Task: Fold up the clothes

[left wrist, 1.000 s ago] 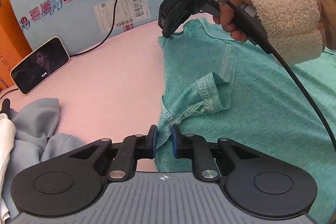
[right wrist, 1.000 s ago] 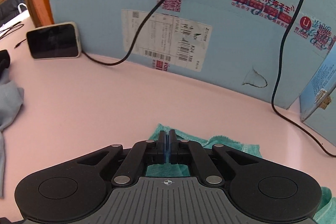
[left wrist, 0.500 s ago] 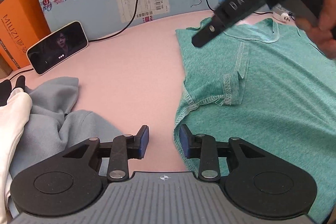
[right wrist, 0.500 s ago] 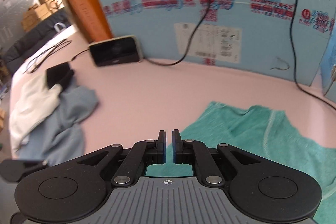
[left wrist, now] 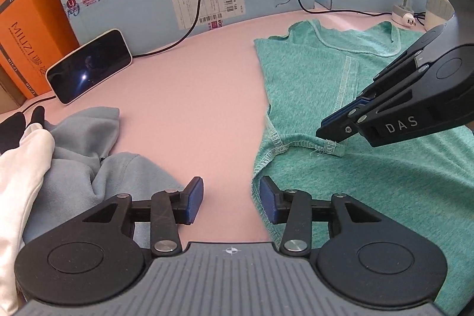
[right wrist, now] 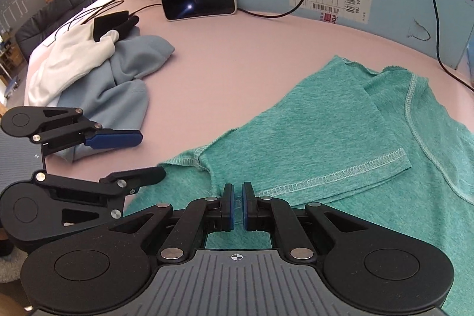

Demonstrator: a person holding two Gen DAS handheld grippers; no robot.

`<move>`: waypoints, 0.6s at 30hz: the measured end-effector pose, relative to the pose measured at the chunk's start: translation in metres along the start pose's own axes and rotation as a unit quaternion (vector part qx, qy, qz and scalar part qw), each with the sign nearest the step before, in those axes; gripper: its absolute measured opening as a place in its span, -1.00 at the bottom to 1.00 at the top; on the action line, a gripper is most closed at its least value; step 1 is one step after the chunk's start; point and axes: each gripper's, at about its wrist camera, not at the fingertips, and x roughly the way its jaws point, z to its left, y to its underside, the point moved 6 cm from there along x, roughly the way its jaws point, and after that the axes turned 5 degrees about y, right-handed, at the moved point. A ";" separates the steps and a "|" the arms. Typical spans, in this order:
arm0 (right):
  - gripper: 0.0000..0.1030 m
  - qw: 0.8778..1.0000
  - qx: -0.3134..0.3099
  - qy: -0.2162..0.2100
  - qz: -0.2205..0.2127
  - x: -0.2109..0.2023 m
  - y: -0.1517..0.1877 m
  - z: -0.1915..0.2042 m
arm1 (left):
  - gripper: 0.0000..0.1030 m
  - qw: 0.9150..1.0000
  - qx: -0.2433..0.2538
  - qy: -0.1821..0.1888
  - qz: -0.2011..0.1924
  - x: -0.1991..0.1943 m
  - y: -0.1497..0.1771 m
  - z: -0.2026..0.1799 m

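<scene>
On the counter: pink counter (left wrist: 189,96) carries a green T-shirt (left wrist: 385,182) lying flat, one sleeve (right wrist: 340,138) folded in over the body.
Left gripper (left wrist: 231,199): jaws wide apart, holding nothing, at the shirt's side edge.
Right gripper (right wrist: 237,205): jaws nearly closed with a narrow gap, over the sleeve hem; whether they pinch cloth, I cannot tell.
Nearby: grey garment (right wrist: 118,73) heaped to the left.
Risk: a shallow pinch could slip off the hem, or drag the folded sleeve open.
</scene>
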 end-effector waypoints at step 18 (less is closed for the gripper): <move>-0.66 0.948 0.289 0.115 -0.066 -0.088 0.061 -0.130 | 0.11 0.998 0.028 0.058 -0.018 -0.014 -0.025 -0.038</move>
